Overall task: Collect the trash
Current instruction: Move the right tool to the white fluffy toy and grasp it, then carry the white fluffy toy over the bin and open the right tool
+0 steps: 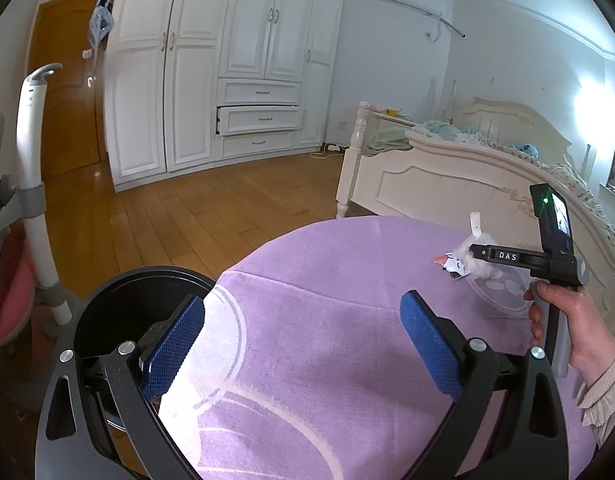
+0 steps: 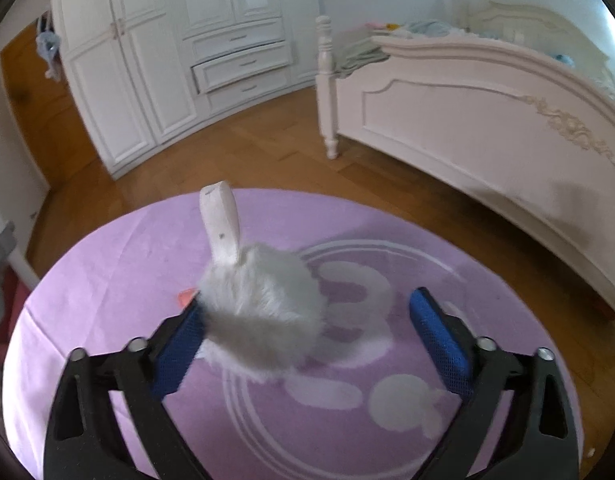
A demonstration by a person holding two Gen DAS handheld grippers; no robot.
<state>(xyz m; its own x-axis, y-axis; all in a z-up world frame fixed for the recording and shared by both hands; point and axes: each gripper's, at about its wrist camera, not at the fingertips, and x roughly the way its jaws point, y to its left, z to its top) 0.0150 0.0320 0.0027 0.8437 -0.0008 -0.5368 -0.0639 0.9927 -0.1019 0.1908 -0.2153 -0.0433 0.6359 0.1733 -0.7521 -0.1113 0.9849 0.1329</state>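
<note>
Bin beside purple rug; its dark inside is unreadable.

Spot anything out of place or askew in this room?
Middle drawer of the white wardrobe hangs partly open and crooked; its neighbours sit flush. A fluffy white item and a small wrapper lie on the purple rug.

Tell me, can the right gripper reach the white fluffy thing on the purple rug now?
Probably yes. The right gripper is open, and the white fluffy thing already lies between its fingers, against the left pad. Nothing on the purple rug blocks it.
</note>
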